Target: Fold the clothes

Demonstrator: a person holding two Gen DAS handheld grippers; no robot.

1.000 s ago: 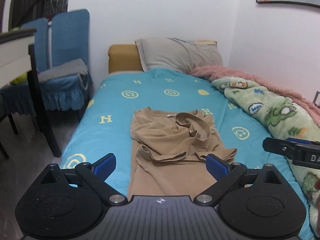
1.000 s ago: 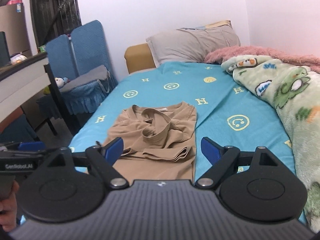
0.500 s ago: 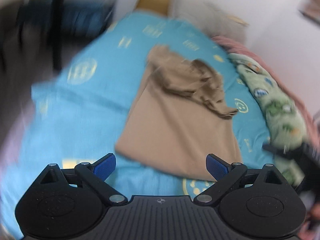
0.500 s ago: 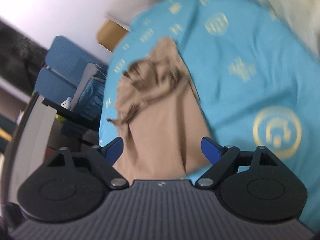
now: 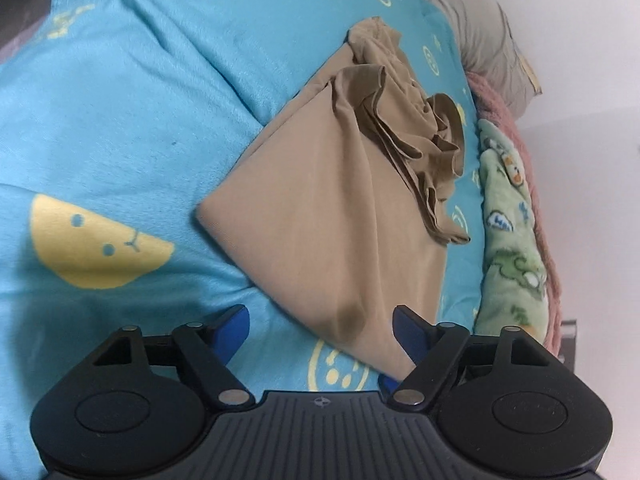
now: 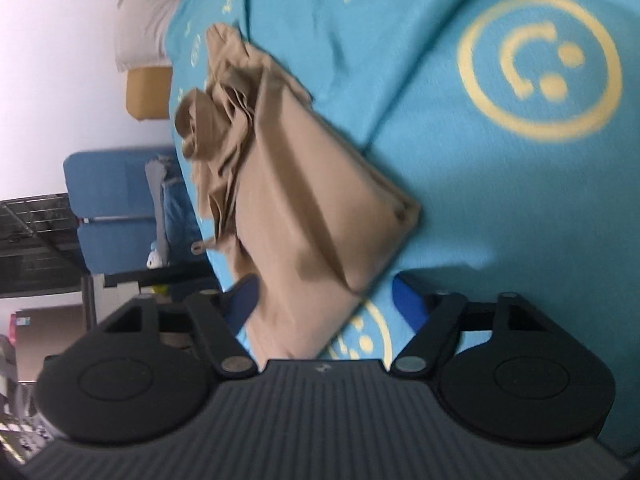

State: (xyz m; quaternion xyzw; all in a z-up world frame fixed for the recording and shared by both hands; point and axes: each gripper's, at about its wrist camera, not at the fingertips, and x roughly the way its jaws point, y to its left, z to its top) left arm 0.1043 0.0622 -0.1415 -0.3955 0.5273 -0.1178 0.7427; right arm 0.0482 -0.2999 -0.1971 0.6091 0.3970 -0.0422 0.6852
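Two blue-padded fingers [image 5: 234, 326] of the left gripper [image 5: 320, 326] stand spread wide over the near hem of a tan shirt [image 5: 340, 208], the right pad just beside the fabric's edge, nothing pinched; the right gripper [image 6: 324, 296] is likewise spread, its fingers [image 6: 404, 300] bracketing the shirt's [image 6: 304, 208] near corner without closing on it. Both tools are pitched down and rolled sideways, so that the turquoise bedsheet [image 5: 120, 128] with its yellow smiley prints fills most of each view; a second ago both were held level and back from the bed, looking along it toward the headboard, and half a second ago both views were blurred by motion; the fingers' spread matches the earlier frames. The shirt lies flat on the sheet [image 6: 500, 160] as before, its lower half smooth, its upper part bunched in loose folds near the collar. Only the left wrist view shows the green cartoon blanket [image 5: 512, 248] and the pink throw [image 5: 540, 208] along the far side of the bed, with the grey pillow [image 5: 484, 40] beyond; only the right wrist view shows the blue chair [image 6: 112, 208], the tan headboard [image 6: 148, 92] and a dark desk edge [image 6: 36, 248] beside the bed, with the pillow [image 6: 144, 20] at its upper left.
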